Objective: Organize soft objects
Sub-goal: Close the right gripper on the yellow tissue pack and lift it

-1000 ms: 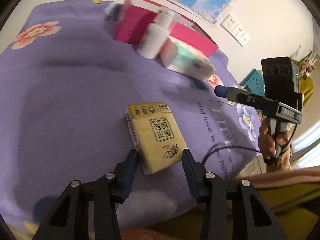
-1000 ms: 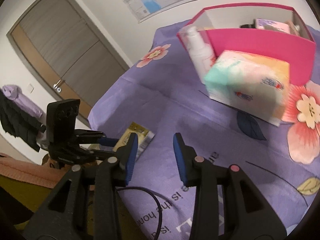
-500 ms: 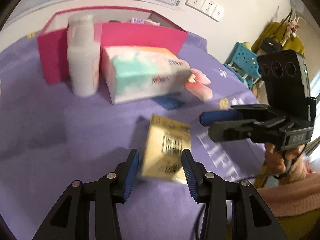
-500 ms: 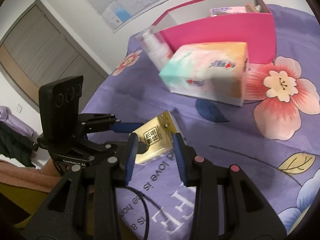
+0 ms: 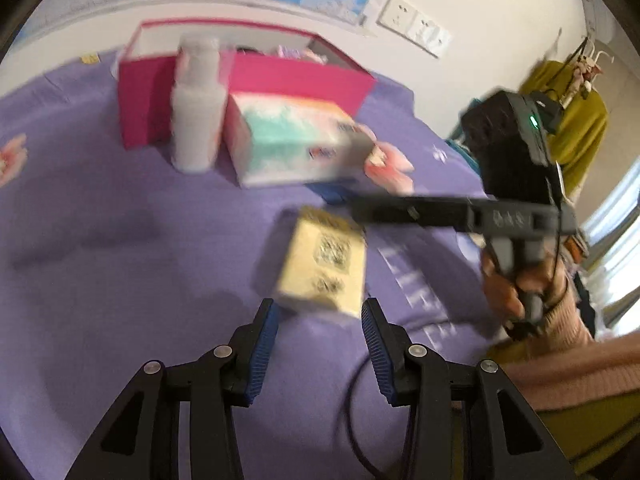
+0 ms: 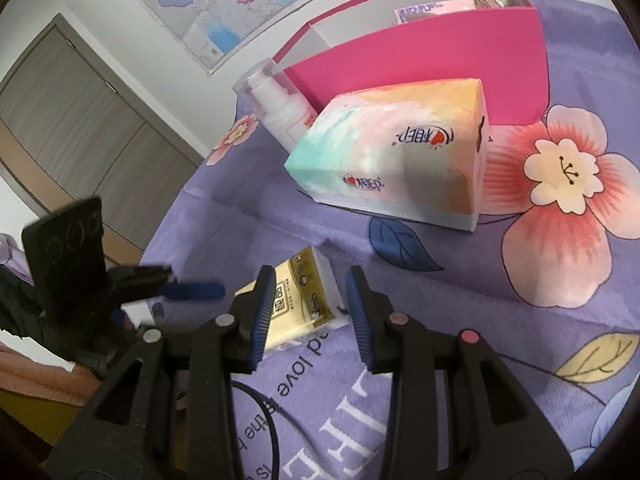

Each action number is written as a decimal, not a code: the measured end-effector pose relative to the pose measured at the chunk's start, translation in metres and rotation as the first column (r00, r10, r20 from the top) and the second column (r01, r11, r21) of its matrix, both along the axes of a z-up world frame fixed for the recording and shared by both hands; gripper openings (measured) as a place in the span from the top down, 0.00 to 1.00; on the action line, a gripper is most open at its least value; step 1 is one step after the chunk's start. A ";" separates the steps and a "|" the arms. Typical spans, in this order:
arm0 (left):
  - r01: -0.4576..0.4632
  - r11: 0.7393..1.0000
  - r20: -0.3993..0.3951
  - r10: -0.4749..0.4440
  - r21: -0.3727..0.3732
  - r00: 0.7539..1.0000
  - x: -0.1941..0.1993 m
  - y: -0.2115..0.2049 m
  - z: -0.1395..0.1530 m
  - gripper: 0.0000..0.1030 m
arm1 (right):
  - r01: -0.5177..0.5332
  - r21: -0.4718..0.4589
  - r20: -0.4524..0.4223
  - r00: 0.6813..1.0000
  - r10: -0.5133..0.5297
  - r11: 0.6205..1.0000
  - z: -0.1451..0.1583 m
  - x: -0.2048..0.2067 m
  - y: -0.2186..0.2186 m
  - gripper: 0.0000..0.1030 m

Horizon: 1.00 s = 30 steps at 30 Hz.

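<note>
A yellow tissue pack [image 5: 325, 262] lies flat on the purple bedspread; it also shows in the right wrist view [image 6: 301, 300]. My left gripper [image 5: 318, 310] is open, just short of the pack's near edge. My right gripper [image 6: 309, 280] is open with its fingers on either side of the pack, above it; it also shows in the left wrist view [image 5: 362, 206]. A larger pastel tissue pack [image 6: 394, 156] lies behind, in front of a pink box [image 6: 440, 46]. The left wrist view is blurred.
A white pump bottle [image 6: 282, 110] leans by the pink box's left corner. The box holds small items [image 6: 436, 10]. The left gripper body [image 6: 68, 240] is at the bed's edge. A door and a wall map are behind.
Both grippers have swung toward the yellow pack. The right gripper has come down over it, fingers now straddling it. The left gripper has turned to face the pink box.
</note>
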<state>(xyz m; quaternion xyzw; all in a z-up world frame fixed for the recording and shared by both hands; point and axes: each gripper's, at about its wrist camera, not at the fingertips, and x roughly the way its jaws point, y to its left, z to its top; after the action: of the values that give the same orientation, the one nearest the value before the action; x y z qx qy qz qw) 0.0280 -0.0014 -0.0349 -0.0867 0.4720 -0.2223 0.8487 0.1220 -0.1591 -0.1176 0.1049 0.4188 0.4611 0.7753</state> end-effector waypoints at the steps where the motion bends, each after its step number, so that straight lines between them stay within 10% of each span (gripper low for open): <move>1: 0.011 1.000 -0.015 -0.011 -0.008 1.000 0.000 -0.001 -0.003 0.58 | -0.004 0.000 -0.004 1.000 0.004 1.000 -0.001 0.001 0.001 0.62; 30: -0.026 1.000 -0.006 0.026 0.012 1.000 0.043 -0.021 -0.012 0.71 | 0.042 0.004 -0.047 0.998 -0.042 0.999 -0.016 -0.008 -0.007 0.63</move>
<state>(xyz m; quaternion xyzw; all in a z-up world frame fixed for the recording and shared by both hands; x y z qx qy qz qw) 0.0710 -0.0219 -0.0474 -0.0882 0.4750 -0.2083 0.8504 0.1142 -0.1661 -0.1334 0.1261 0.4334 0.4431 0.7746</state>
